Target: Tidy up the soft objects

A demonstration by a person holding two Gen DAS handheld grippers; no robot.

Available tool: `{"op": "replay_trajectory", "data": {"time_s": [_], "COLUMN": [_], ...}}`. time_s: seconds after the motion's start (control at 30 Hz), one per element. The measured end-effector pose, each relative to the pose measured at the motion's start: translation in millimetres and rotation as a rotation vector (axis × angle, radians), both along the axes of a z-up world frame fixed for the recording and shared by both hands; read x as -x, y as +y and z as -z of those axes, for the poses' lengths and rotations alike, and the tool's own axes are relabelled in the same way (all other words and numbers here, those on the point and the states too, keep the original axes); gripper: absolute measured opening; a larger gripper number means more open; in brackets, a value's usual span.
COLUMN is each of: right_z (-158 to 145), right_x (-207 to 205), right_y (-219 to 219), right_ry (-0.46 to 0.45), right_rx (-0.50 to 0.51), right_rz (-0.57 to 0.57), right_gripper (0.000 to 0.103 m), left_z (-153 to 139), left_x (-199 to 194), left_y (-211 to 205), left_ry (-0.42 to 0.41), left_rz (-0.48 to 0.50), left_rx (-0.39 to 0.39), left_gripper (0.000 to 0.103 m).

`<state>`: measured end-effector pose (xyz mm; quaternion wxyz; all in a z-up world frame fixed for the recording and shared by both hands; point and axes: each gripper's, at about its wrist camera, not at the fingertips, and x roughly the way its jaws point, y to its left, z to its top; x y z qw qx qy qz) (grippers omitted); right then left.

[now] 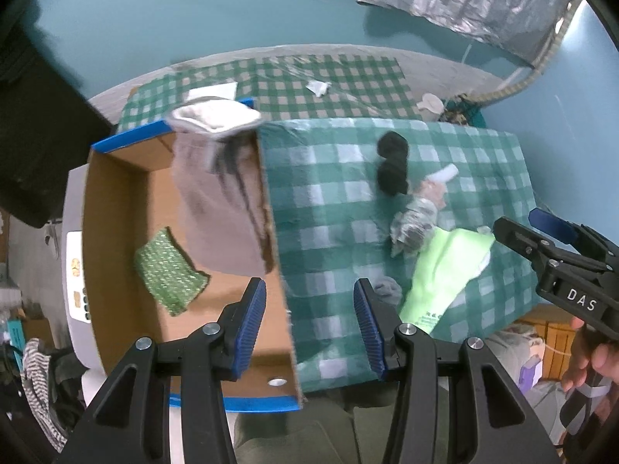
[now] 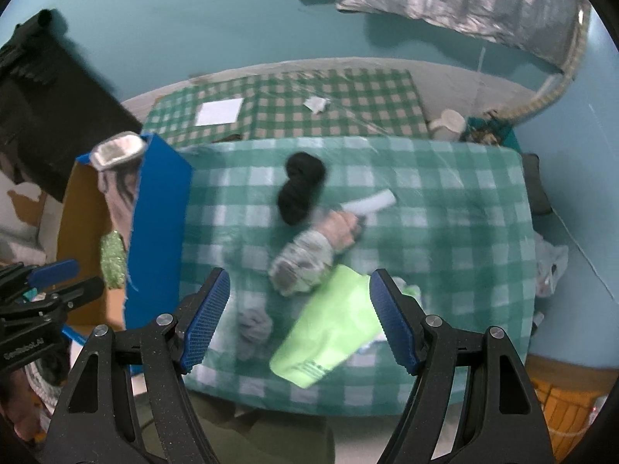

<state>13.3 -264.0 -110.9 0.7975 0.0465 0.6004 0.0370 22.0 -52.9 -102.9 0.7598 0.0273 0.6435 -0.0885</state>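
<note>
Soft items lie scattered on a green-and-white checked cloth (image 2: 445, 232) covering the table. Near the front edge: a lime-green cloth (image 2: 332, 328), flat, slightly blurred; just beside it to the left a small grey crumpled sock (image 2: 253, 328). Touching the lime cloth's upper corner is a mottled grey-white bundled piece (image 2: 301, 266), and against that a pinkish soft item (image 2: 342, 228) whose form is too blurred to tell. Further back, a black rolled sock pair (image 2: 300, 189) and, just right of it, a white roll (image 2: 371, 203) lying tilted. At the table's left side stands a cardboard box (image 1: 116, 208) with blue-taped rims; inside on its floor lies a green knobbly sponge-like pad (image 1: 170, 270), and a grey cloth (image 1: 220, 193) hangs over the box's far wall down into the box, its whitish end (image 1: 214, 116) bunched on the rim. Left gripper (image 1: 309, 328): fingers apart, nothing between the blue pads (image 1: 251, 324), pointing steeply down over the box's right wall where it meets the checked cloth. Right gripper (image 2: 300, 319): fingers wide apart, empty, hovering above the lime-green cloth and the grey sock, not touching either as far as can be seen. Each gripper shows at the edge of the other's view, with a hand (image 1: 588, 359) on the right one's grip. Behind the table, a second checked cloth (image 2: 329, 104) in darker green with a white paper square (image 2: 218, 112) on it; teal wall (image 2: 193, 19) beyond.
</note>
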Motion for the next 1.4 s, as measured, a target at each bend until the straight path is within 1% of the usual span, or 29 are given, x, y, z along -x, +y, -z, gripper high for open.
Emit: {"op": "replay_trajectory", "data": {"time_s": [0.33, 0.6, 0.73, 0.87, 0.97, 1.17, 1.3, 1.4], "right_z": [21.4, 40.4, 59.4, 79.4, 87.9, 109.3, 123.9, 132.1], "right_x": [26.0, 41.5, 45.8, 48.0, 49.0, 53.2, 57.7, 61.4], "right_y": [-39.3, -56.6, -66.8, -77.6, -73.5, -50.3, -38.3, -33.9], "right_ry": [0.048, 0.085, 0.113, 0.151, 0.165, 0.224, 0.259, 0.271], "right_rx": [0.014, -0.015, 0.005, 0.001, -0.016, -0.086, -0.121, -0.127], "right_rz": [0.098, 0.152, 0.18, 0.2, 0.173, 0.12, 0.125, 0.147], "right_gripper": [0.075, 0.075, 0.075, 0.075, 0.075, 0.075, 0.075, 0.075], "left_z": [19.9, 39.2, 49.2, 58.5, 67.4, 87.6, 99.0, 106.9], "left_x": [8.4, 7.7, 5.8, 5.8, 6.1, 6.8, 7.5, 6.1], "left_y": [-50.6, -70.8, -77.5, -83.5, -86.5, -88.7, -88.2, -85.6], "left_ry": [0.033, 0.067, 0.081, 0.088, 0.098, 0.138, 0.145, 0.147], "left_rz": [0.123, 0.177, 0.2, 0.215, 0.215, 0.194, 0.192, 0.183], "left_rx": [-0.01, -0.026, -0.048, -0.068, -0.083, -0.084, -0.099, -0.104], "left_gripper": [0.048, 0.048, 0.048, 0.048, 0.048, 0.048, 0.048, 0.048]}}
